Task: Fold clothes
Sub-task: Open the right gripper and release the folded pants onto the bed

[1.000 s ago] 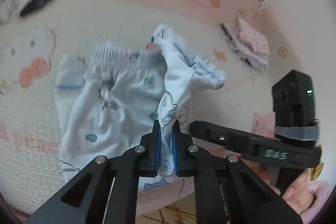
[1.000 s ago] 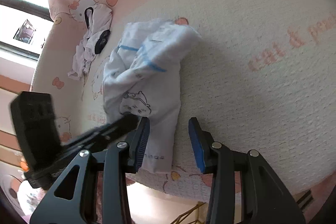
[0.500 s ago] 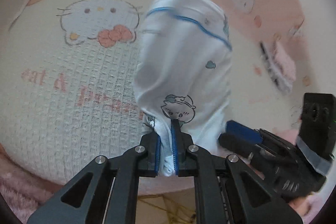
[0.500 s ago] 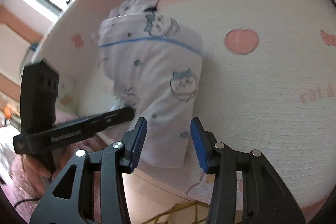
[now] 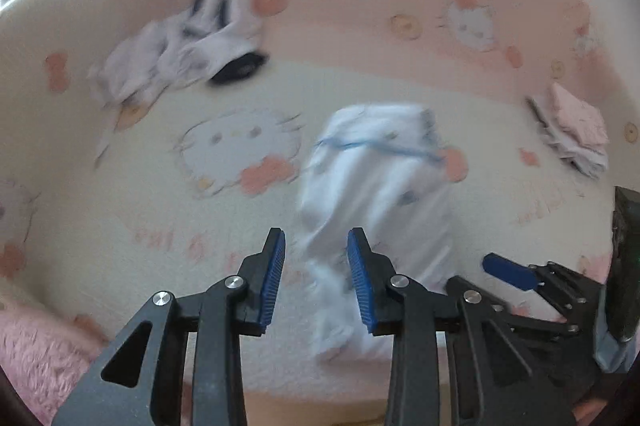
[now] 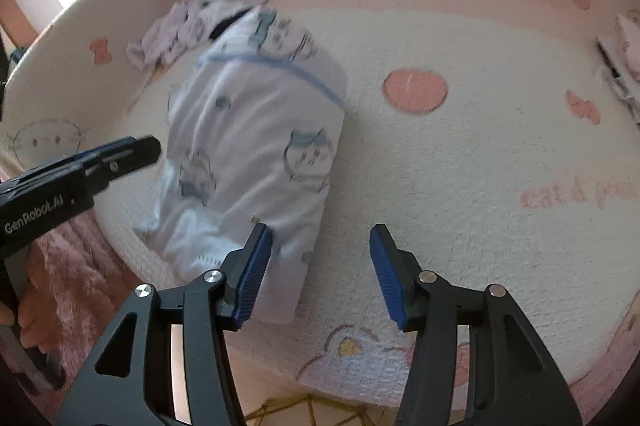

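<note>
step: garment is laid folded on bed | left claw is opening, cloth between unpressed | right claw is opening, nothing pinched, so fold rests

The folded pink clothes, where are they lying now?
In the left wrist view, the folded pink clothes lie at the right edge of the blanket, right of the light blue garment.

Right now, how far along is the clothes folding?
Done: a pink folded stack lies at the far right, and the white printed garment lies folded on the blanket. In hand: nothing; the left hand-held gripper and right hand-held gripper are both opening, pads off the cloth. Left: the crumpled white and black clothes further back.
</note>
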`<state>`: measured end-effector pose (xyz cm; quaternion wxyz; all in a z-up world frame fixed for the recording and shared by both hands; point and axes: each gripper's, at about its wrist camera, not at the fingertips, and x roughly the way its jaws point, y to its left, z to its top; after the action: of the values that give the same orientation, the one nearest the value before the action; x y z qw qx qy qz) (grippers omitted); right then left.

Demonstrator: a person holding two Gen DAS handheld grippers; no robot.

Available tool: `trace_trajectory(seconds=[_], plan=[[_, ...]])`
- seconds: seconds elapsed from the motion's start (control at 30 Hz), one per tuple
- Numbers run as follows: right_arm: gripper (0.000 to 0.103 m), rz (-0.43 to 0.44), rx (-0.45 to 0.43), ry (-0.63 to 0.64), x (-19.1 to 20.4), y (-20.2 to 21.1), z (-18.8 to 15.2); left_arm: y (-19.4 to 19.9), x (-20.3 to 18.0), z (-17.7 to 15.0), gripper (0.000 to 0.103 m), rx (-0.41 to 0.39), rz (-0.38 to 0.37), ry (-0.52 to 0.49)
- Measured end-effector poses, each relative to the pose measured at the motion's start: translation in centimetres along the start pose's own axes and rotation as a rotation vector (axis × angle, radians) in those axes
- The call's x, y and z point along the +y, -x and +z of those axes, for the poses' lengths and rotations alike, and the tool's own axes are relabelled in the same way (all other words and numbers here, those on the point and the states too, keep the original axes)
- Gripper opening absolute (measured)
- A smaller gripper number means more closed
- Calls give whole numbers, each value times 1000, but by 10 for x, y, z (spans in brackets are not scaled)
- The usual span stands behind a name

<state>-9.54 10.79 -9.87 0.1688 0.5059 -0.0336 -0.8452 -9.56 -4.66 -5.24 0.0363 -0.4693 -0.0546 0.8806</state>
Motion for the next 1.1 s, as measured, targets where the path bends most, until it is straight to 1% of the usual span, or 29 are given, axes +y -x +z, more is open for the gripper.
trace_trajectory(seconds=[0.03,0.07,0.13,0.17,0.2,0.27,0.33,0.37,0.43,0.5,0.57,0.63,0.7,0.73,0.77,0.8,0.83,0.87,0.93,0.97,1.0,1.07,1.1], plan=[[54,-19,-10,-7,-1,0,-2,-6,-6,4,34,10,-43,-22],[54,-31,3,-14,-3,-3,-4,-13,-12,8,34,24,-77,-46],[54,-8,29,-47,-11,-11,-7,-35,-17,13,34,80,-56,-103],[54,6,38,-69,-16,-13,-8,-47,-18,14,34,116,-32,-121],[54,12,47,-86,-20,-15,-8,-62,-16,14,34,161,-21,-120],[53,-4,57,-100,-27,-8,-5,-71,2,17,35,216,-80,-53],[53,15,20,-145,-39,6,1,-61,18,27,35,187,-155,25],[54,35,1,-171,-45,14,5,-54,24,32,35,158,-172,43],[54,114,-37,-233,-59,28,17,-46,34,36,35,113,-176,68],[54,168,-46,-234,-60,30,32,-49,40,33,35,120,-184,84],[54,180,-31,-185,-48,22,48,-57,37,31,35,136,-186,73],[54,175,-6,-115,-27,8,61,-60,29,31,35,132,-180,39],[54,158,26,-36,-5,-8,71,-59,20,33,35,109,-155,-1],[54,143,38,-8,-3,-11,70,-59,18,34,35,99,-151,-11],[53,126,45,6,-1,-16,71,-60,18,33,36,112,-151,-20],[53,108,47,3,0,-22,74,-65,18,33,37,156,-134,-35],[53,96,53,-19,-1,-30,77,-75,18,29,37,230,-86,-52],[54,96,70,-48,-4,-38,78,-81,20,25,39,274,-64,-50],[55,98,119,-80,-11,-53,75,-81,27,16,39,301,-71,-22],[57,90,135,-61,-9,-58,73,-76,30,16,39,305,-75,-7],[60,76,135,-38,-8,-58,72,-71,33,16,40,302,-81,7],[60,55,134,-2,-8,-58,70,-58,36,24,40,231,-123,25],[60,65,124,-15,-10,-54,72,-51,36,29,40,192,-140,30]])
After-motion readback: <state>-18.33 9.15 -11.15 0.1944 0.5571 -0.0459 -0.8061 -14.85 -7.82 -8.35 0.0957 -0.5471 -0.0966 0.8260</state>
